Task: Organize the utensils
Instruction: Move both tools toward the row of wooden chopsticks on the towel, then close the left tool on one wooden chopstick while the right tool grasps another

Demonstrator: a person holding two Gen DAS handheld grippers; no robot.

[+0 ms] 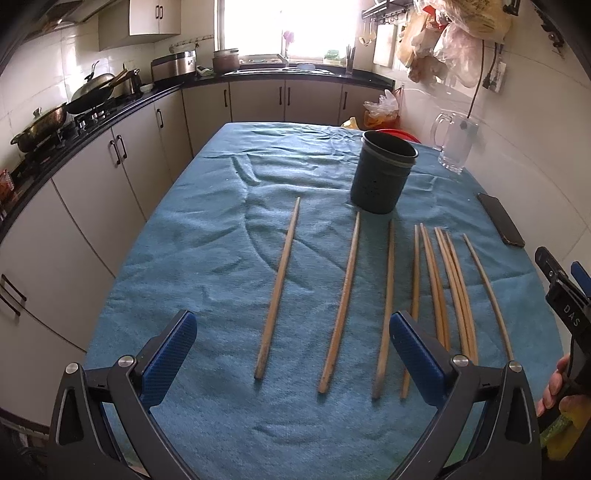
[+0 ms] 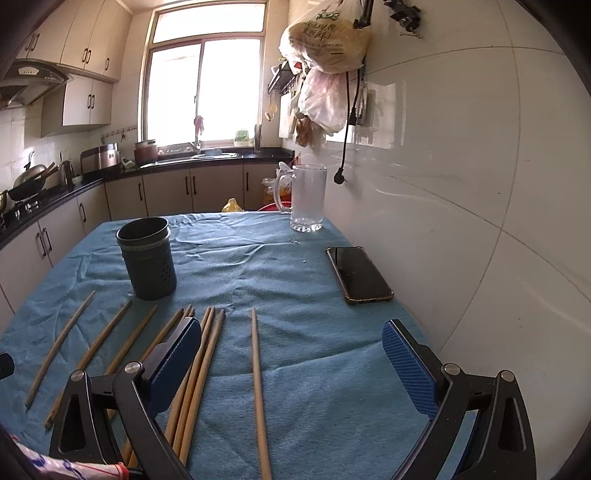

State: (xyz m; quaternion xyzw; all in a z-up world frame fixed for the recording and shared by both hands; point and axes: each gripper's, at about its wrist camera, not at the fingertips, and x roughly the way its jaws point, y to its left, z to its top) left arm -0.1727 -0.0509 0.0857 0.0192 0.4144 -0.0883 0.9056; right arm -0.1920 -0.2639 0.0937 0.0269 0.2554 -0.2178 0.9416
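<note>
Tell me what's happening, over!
Left gripper open, right gripper open, both empty. Chopsticks flat on cloth, holder upright. Nothing blocking.

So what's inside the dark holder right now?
The utensil holder shows only dark inner wall near its rim; no chopsticks stick out. Its bottom is hidden from both views.

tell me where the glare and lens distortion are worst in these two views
Left wrist view: the window is blown out to white, and the counter edge bows from fisheye warp. Right wrist view: the window again overexposes, the tiled wall carries soft reflections, and its tile lines curve.
</note>
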